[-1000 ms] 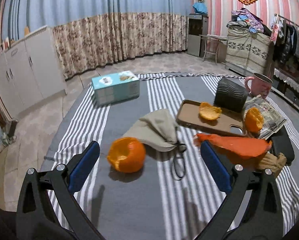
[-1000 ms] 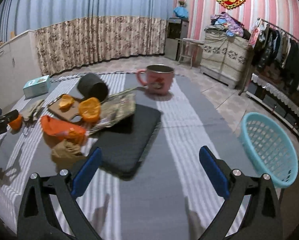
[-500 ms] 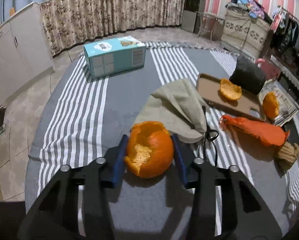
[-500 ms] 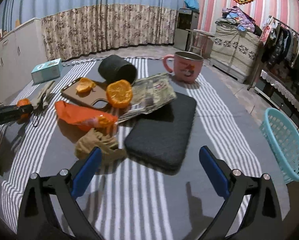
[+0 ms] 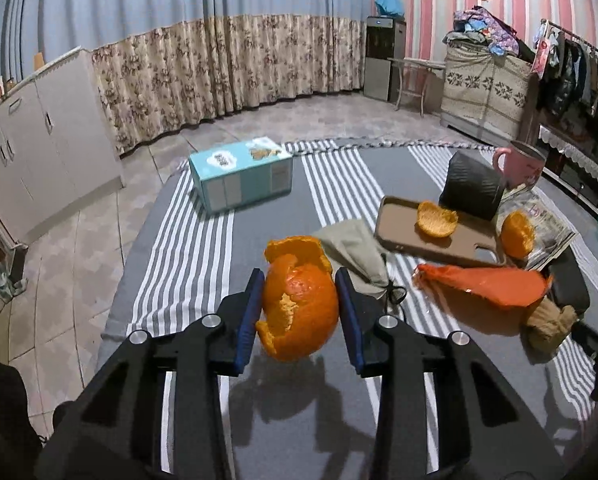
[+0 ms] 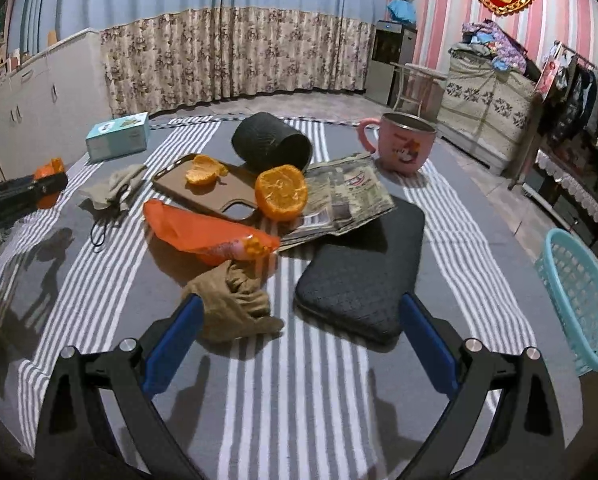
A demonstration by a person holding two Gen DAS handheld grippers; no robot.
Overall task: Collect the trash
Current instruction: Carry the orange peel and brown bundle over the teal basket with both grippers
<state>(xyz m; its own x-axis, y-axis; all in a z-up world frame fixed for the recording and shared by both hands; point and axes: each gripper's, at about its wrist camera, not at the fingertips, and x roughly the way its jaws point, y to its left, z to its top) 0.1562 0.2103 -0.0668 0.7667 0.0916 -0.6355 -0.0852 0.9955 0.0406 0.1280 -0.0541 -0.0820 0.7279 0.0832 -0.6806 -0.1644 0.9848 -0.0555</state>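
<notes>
Through the left wrist view, you are clamping the left gripper [image 5: 301, 304] on a hollow orange citrus peel shell [image 5: 299, 304]; its blue-padded fingers [image 5: 249, 316] have just been closing and are now pressing both sides of the peel, which is hanging clear above its own shadow on the grey-and-white striped cloth of the counter [image 5: 187, 248]. Gripping it across its widest part looks like the sensible way to keep a flimsy shell from folding. Beyond it, a brown phone case [image 5: 439, 236] is lying open side up like a shallow tray, with a smaller curl of orange peel [image 5: 436, 219] sitting in it. A beige drawstring pouch [image 5: 355, 252] is lying just behind the held peel, and a teal tissue box [image 5: 243, 178] is standing well apart at the far edge.

Through the right wrist view, you are holding the right gripper [image 6: 299, 340] with its fingers spread wide and nothing between them, hovering low over the cloth; a crumpled brown paper wad [image 6: 231, 300] is lying just inside the left finger, probably your next pick. An orange plastic wrapper [image 6: 207, 228] and a halved orange peel cup [image 6: 281, 192] are waiting nearby. The turquoise plastic basket [image 6: 579, 300] is sitting at the right edge, its visible part showing nothing inside, likely where the trash is going. What the pink mug [image 6: 405, 146] and the tipped black cylindrical holder [image 6: 271, 142] are holding you cannot tell.
</notes>
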